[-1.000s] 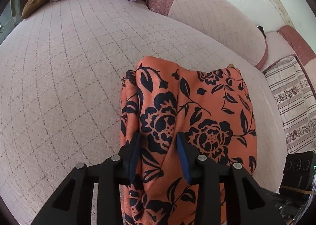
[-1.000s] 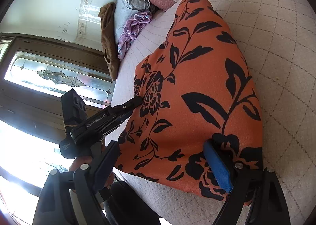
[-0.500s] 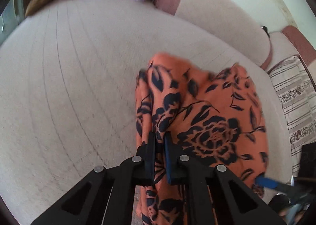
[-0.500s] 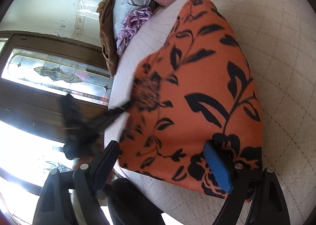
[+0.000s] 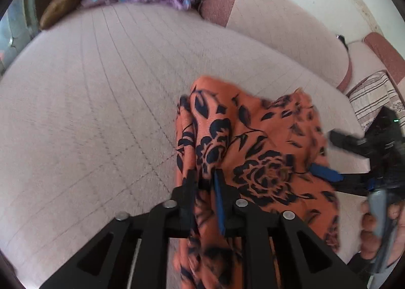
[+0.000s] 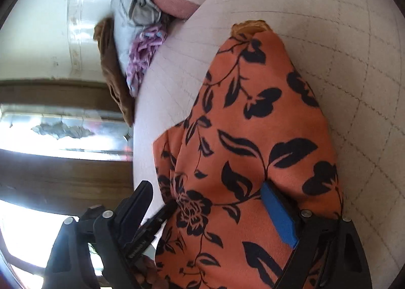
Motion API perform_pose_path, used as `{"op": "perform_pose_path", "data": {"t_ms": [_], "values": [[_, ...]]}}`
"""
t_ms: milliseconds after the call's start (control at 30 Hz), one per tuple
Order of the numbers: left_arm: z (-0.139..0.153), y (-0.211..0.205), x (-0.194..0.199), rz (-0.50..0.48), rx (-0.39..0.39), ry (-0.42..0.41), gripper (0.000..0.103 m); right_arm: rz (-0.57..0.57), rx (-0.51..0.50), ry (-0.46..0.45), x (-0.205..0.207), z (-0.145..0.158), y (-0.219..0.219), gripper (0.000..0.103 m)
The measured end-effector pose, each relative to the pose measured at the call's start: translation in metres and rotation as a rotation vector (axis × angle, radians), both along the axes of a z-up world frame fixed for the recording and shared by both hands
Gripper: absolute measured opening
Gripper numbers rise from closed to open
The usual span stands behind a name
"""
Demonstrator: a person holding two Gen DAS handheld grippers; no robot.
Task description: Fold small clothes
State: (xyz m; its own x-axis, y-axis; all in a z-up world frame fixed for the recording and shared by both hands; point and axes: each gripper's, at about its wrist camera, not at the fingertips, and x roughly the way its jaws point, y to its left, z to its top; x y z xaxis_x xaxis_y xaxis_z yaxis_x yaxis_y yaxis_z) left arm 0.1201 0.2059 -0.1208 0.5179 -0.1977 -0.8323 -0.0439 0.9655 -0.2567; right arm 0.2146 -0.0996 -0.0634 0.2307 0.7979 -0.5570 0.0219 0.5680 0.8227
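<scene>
Left wrist view: left gripper point(image 5: 205, 182), tilted down, has just eased slightly, apparently pinching the orange floral garment point(image 5: 265, 152), long axis near-to-far; right gripper point(image 6: 210, 203) gapes wide.

A striped cushion point(image 5: 374, 94) lies at the quilted sofa's point(image 5: 101, 101) far end.

Both handheld tools are matte black, angular frames studded with silver screws. The left gripper point(image 5: 205, 189) and the right gripper point(image 6: 207, 210) carry blue pads point(image 6: 279, 215) inside their fingers.
</scene>
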Motion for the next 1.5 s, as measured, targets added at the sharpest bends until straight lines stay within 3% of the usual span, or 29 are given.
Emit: {"op": "perform_pose_path", "data": {"t_ms": [133,233,267,367,467,533,667,700,800,867,933,967,1067,1133,1167,1233,1367,1433,1500], "values": [[0.028,-0.016,-0.041,-0.037,-0.011,-0.104,0.029,0.032,-0.049,-0.039,-0.003,0.003,0.009,0.09],[-0.017,-0.021,-0.047,-0.037,0.025,0.034,0.025,0.016,-0.031,-0.031,-0.003,0.001,0.006,0.09],[-0.03,-0.017,-0.049,-0.013,0.025,0.041,0.021,0.019,-0.035,-0.03,-0.003,0.002,0.007,0.09],[-0.026,-0.014,-0.053,-0.003,0.033,0.006,0.02,0.002,-0.031,-0.017,-0.012,0.014,-0.001,0.09],[-0.029,-0.016,-0.052,-0.006,0.033,0.007,0.019,0.018,0.027,-0.142,-0.051,0.048,-0.006,0.09],[-0.03,-0.015,-0.052,-0.006,0.021,-0.003,0.019,0.048,0.039,-0.179,-0.077,0.052,-0.006,0.09],[-0.028,-0.013,-0.055,-0.021,0.038,0.001,0.019,0.067,-0.013,-0.028,-0.093,-0.007,-0.001,0.09],[-0.023,-0.013,-0.055,-0.018,0.04,0.003,0.019,0.053,0.004,-0.034,-0.095,-0.018,-0.003,0.09],[0.001,-0.015,-0.059,-0.016,-0.001,-0.032,0.02,0.05,-0.007,-0.055,-0.095,-0.01,-0.002,0.09],[0.018,-0.023,-0.062,-0.06,-0.039,-0.088,0.027,0.068,-0.027,-0.067,-0.094,-0.011,0.002,0.09],[0.024,-0.03,-0.057,-0.082,-0.042,-0.118,0.044,0.067,-0.026,-0.082,-0.096,-0.014,0.003,0.09],[0.018,-0.033,-0.052,-0.081,-0.018,-0.107,0.044,0.067,-0.026,-0.09,-0.097,-0.013,0.002,0.09],[-0.032,-0.03,-0.034,-0.058,0.035,0.047,0.04,0.073,-0.017,-0.089,-0.099,-0.013,-0.001,0.09],[-0.036,-0.029,-0.039,-0.073,0.056,-0.01,0.039,0.069,0.005,-0.062,-0.102,-0.008,-0.006,0.09],[-0.034,-0.032,-0.04,-0.082,0.079,-0.016,0.039,0.063,0.027,-0.052,-0.101,-0.003,-0.01,0.09],[-0.035,-0.035,-0.039,-0.088,0.098,-0.018,0.039,0.037,0.078,-0.116,-0.094,0.02,-0.019,0.09],[-0.034,-0.03,-0.041,-0.081,0.05,-0.022,0.039,0.041,0.077,-0.167,-0.048,0.038,-0.016,0.09],[-0.035,-0.028,-0.043,-0.087,0.054,-0.028,0.039,0.034,0.035,-0.117,-0.012,0.022,-0.011,0.09],[-0.034,-0.029,-0.045,-0.093,0.058,-0.029,0.039,0.036,0.004,0.016,0.015,-0.018,-0.006,0.09]]}}
